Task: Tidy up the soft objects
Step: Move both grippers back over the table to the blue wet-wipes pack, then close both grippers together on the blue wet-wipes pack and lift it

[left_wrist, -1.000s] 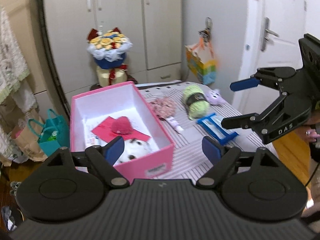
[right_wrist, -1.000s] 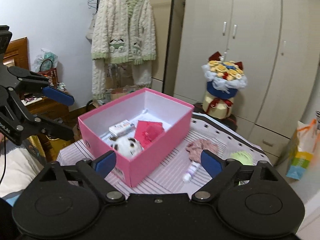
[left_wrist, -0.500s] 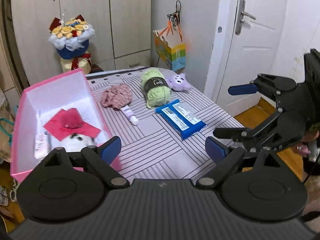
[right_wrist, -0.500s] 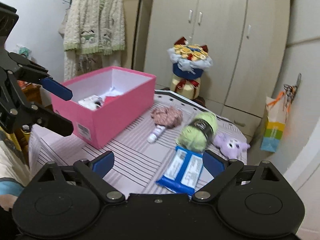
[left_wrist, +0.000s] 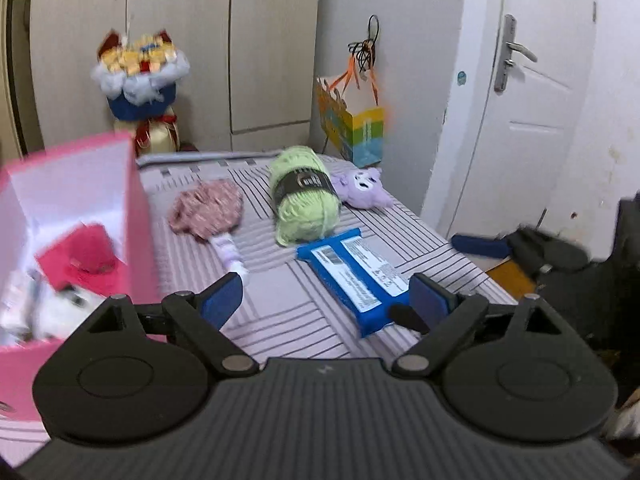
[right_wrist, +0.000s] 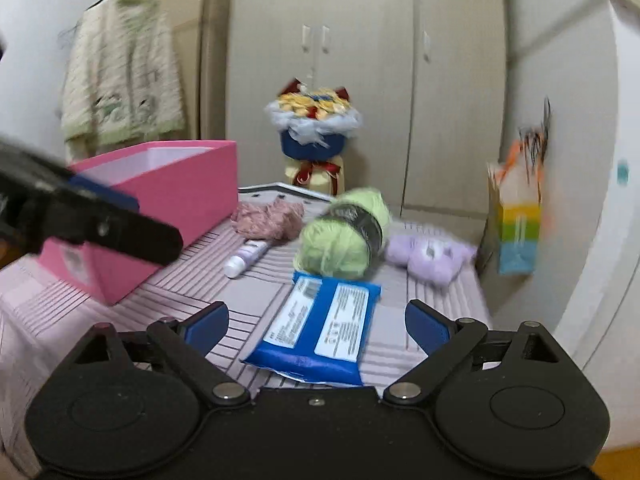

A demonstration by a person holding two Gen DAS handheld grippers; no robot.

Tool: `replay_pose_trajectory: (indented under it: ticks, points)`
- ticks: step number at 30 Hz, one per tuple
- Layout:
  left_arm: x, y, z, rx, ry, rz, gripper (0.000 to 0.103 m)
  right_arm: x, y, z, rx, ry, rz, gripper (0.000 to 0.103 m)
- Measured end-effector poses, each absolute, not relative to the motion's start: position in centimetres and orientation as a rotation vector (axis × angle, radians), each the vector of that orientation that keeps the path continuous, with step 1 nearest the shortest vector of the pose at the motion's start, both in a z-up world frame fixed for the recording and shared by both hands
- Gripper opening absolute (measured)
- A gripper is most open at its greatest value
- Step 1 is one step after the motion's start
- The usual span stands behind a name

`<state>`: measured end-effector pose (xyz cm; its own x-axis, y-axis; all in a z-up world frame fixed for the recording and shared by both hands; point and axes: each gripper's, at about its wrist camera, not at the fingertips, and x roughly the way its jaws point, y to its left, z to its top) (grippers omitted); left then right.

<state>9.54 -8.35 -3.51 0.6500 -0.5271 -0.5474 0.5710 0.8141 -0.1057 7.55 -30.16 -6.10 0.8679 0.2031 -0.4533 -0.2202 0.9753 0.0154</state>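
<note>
**Pink box at the edge, soft things spread on the striped cloth**

Pink and blurry, the box (left_wrist: 132,200) sat at the left of the left wrist view, and the picture's edge cut part of it off. Inside it lay a red thing (left_wrist: 86,256) and something white with dark spots, too smeared to name. On the striped cloth (left_wrist: 280,300) lay a pinkish knit bundle (left_wrist: 208,212), a green yarn ball (left_wrist: 304,196), a purple plush toy (left_wrist: 362,190) and a blue packet (left_wrist: 356,276). A small white tube (left_wrist: 232,254) poked out from under the bundle.

The left gripper (left_wrist: 326,296) had its jaws wide, with nothing between them. The right gripper (right_wrist: 316,326) also stood wide and empty, just above the packet's near end. A flower bouquet (right_wrist: 314,120) behind was fuzzy.
</note>
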Motion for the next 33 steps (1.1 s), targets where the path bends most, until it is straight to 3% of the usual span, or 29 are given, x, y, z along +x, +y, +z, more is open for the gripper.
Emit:
replay_pose_trajectory:
  ticks: [6,10,11,16,18,21,23,33]
  points:
    - [13.0,-10.3,-6.4,0.015,0.64,-0.578,0.082,9.9,-30.8,-8.1,0.042,0.52,0.256,0.097]
    - [15.3,-11.7,-7.9,-0.024,0.713,-0.621,0.055,10.8,-30.5,-9.0,0.062,0.581,0.244,0.097]
    - [15.7,-12.0,-8.4,-0.036,0.734,-0.634,0.053,11.2,-30.4,-9.3,0.061,0.609,0.237,0.097]
    - [16.9,-12.9,-10.7,-0.098,0.793,-0.649,0.047,11.9,-30.2,-10.0,0.084,0.645,0.213,0.094]
    - [16.8,-12.9,-11.5,-0.097,0.766,-0.629,0.048,11.8,-30.0,-10.2,0.085,0.628,0.209,0.08]
    - [16.5,-12.6,-11.8,-0.103,0.736,-0.633,0.046,11.2,-29.4,-10.4,0.063,0.598,0.195,0.077]
    - [16.3,-12.5,-11.9,-0.104,0.73,-0.654,0.035,10.9,-29.2,-10.5,0.075,0.581,0.18,0.077]
    - [13.2,-13.2,-11.0,-0.053,0.7,-0.704,0.035,8.8,-27.6,-10.1,0.048,0.543,0.172,0.069]
